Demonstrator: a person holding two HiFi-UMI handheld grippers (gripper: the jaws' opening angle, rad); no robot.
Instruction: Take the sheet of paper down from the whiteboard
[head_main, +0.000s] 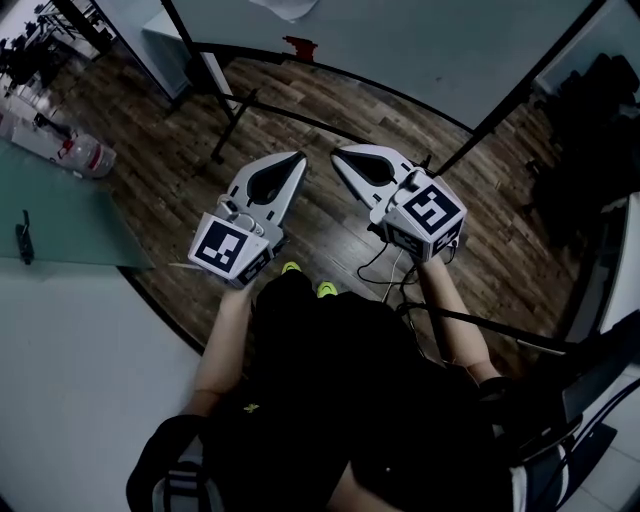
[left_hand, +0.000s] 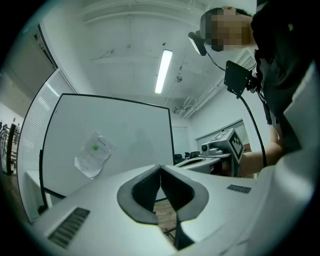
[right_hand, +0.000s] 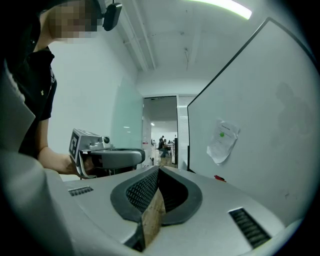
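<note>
I held the left gripper (head_main: 298, 158) and right gripper (head_main: 338, 154) level, jaws together and empty, since the sheet of paper (right_hand: 223, 141), at two o'clock on the whiteboard (right_hand: 272, 95), seemed beyond reach.

The sheet of paper (head_main: 285, 8) is cut off at the head view's top edge, and its print is too small to read in any view.
</note>
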